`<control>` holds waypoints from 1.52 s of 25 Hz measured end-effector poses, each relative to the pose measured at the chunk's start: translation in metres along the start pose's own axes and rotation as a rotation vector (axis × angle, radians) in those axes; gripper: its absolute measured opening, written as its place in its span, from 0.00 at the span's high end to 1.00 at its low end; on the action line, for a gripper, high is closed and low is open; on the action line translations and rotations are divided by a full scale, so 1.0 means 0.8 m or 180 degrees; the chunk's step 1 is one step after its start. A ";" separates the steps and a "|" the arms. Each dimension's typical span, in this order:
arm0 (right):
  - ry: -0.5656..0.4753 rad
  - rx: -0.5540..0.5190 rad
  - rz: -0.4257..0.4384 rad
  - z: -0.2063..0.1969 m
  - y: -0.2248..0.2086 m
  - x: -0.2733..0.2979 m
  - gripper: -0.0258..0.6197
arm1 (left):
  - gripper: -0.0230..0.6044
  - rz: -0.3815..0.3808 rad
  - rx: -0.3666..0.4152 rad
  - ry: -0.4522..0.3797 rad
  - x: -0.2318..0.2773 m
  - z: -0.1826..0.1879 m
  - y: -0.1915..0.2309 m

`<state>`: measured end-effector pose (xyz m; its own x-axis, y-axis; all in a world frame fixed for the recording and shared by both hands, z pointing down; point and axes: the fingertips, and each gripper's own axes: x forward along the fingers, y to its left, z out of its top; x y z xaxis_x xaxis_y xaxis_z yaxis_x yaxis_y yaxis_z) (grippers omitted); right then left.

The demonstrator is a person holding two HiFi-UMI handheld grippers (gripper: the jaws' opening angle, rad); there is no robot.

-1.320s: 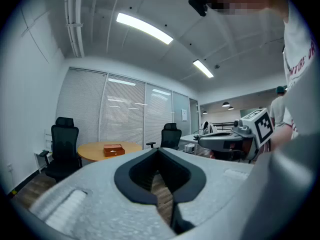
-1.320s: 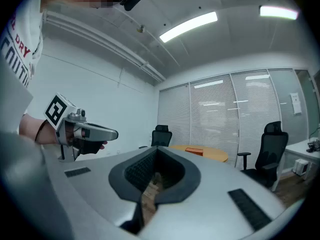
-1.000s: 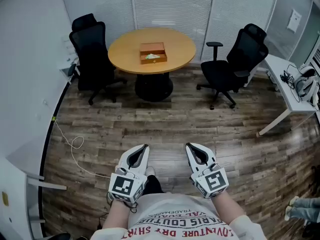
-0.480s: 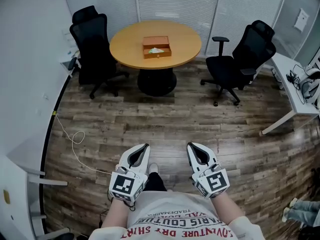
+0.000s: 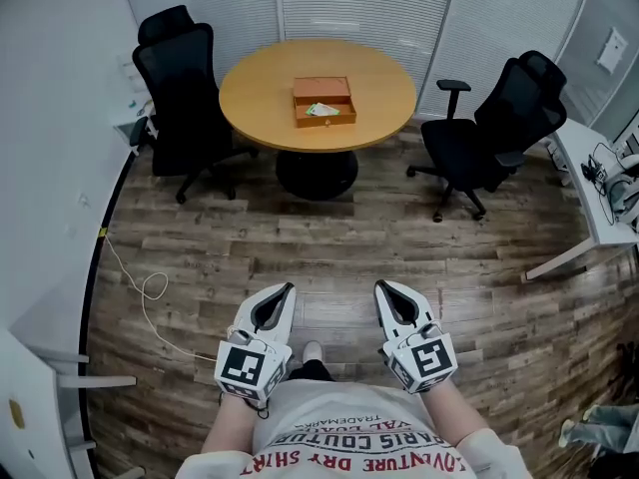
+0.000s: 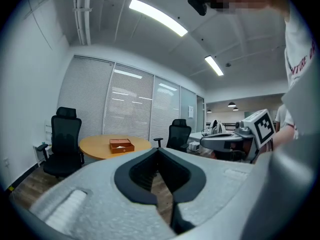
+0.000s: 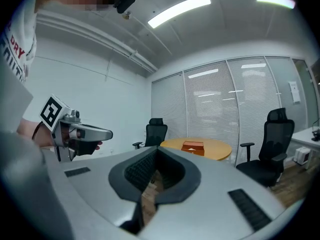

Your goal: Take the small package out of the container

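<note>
The container (image 5: pixel 323 102) is a small brown wooden box near the middle of a round wooden table (image 5: pixel 250 98) across the room. A pale small package (image 5: pixel 321 110) lies inside it. Both grippers are held low, close to the person's body and far from the table. My left gripper (image 5: pixel 288 289) is shut with nothing in it, and my right gripper (image 5: pixel 381 287) is shut and empty beside it. The left gripper view shows the container (image 6: pixel 121 145) far beyond the closed left gripper (image 6: pixel 159 151). The right gripper view shows the box (image 7: pixel 192 147) past the closed right gripper (image 7: pixel 156 150).
Two black office chairs (image 5: pixel 180 88) stand left of the table and another chair (image 5: pixel 494 133) stands to its right. A white desk (image 5: pixel 599 193) with gear lines the right wall. A pale cable (image 5: pixel 150 292) loops on the wood floor at left.
The table and box have slid slightly down and to the right in the head view as the person comes closer. Both grippers keep their place and stay shut.
</note>
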<state>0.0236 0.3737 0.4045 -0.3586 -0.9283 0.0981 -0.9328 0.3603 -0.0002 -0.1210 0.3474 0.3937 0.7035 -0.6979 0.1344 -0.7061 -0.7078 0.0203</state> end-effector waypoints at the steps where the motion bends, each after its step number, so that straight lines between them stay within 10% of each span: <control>1: 0.0012 0.0004 -0.0012 0.001 -0.001 0.016 0.95 | 0.95 -0.0006 0.0002 -0.0006 0.007 0.002 0.017; 22: 0.0236 0.0064 0.0289 -0.009 -0.023 0.255 0.95 | 0.95 0.0159 -0.0169 0.0092 0.126 -0.002 0.205; 38: 0.0165 -0.0057 0.0695 0.045 -0.272 0.449 0.95 | 0.95 0.0635 -0.0185 -0.0110 0.396 0.077 0.271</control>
<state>0.0967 -0.0414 0.4039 -0.5492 -0.8224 0.1486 -0.8324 0.5541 -0.0095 -0.0463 -0.0335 0.3794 0.5509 -0.8276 0.1076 -0.8345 -0.5484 0.0540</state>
